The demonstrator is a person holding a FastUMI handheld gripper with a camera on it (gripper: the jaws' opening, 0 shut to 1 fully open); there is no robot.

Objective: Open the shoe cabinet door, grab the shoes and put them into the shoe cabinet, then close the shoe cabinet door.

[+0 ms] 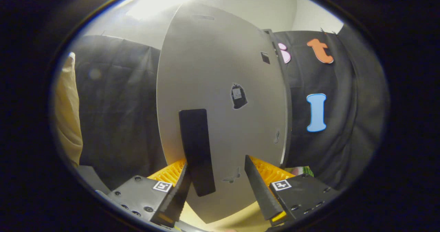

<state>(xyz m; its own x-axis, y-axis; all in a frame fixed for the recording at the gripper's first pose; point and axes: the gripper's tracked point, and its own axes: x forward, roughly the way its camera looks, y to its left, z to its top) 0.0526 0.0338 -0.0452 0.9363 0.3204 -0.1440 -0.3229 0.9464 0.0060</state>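
Note:
The grey shoe cabinet door (pixel 220 70) stands close in front of me, upright and tall. Its black vertical handle (pixel 196 149) lies between my fingers, right against the left finger (pixel 180 187) and well apart from the right finger (pixel 257 187). My gripper (pixel 216 161) is open, with a wide gap from the handle to the right finger. A dark sticker (pixel 238 96) sits on the door above the gap. The door's right edge (pixel 287 98) shows as a thin dark strip.
Black cloth wall hangs on both sides of the door. A pale yellow soft thing (pixel 67 111) stands far to the left. A small green and red object (pixel 303 170) peeks out just beyond the right finger, low by the door's right edge.

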